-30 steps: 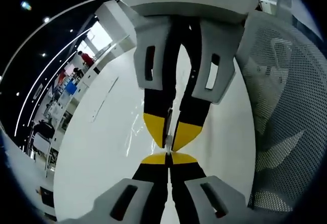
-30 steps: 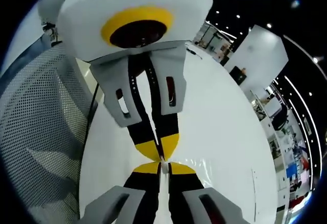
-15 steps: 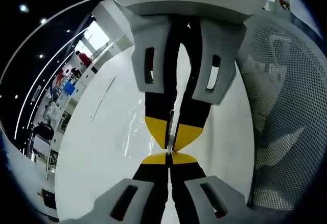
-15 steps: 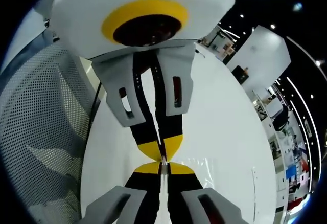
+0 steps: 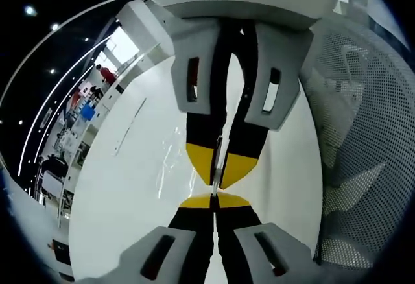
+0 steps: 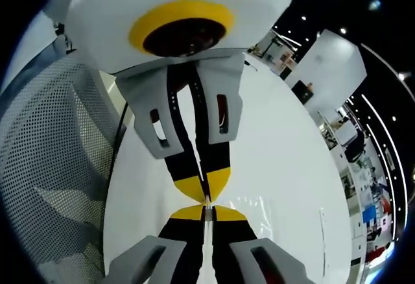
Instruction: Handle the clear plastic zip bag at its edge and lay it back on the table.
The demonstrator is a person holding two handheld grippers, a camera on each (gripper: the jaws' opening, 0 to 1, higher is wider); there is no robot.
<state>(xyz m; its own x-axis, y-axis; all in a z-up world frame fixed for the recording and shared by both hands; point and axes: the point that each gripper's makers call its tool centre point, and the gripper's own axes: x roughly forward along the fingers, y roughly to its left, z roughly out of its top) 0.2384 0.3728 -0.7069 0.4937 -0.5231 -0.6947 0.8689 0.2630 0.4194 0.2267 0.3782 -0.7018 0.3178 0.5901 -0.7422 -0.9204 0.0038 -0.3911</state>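
The clear plastic zip bag (image 5: 170, 162) shows as faint glints over the white table (image 5: 123, 193). In the left gripper view my left gripper (image 5: 213, 201) is shut, yellow tips together, with a thin edge of the bag running up from them. My right gripper (image 5: 218, 170) comes down from the top, tip to tip with it, shut on the same edge. In the right gripper view my right gripper (image 6: 206, 213) is shut at the bottom and the left gripper (image 6: 207, 187) hangs opposite, also shut. The bag (image 6: 258, 207) spreads to the right, just above the table (image 6: 285, 148).
A white mesh chair (image 5: 363, 135) stands close along one side of the table; the chair (image 6: 52, 161) also shows in the right gripper view. Beyond the table's far edge are distant desks and people (image 5: 107, 73) in a dark hall.
Both grippers stay shut, tip to tip, on the bag's edge. The views shifted only slightly.
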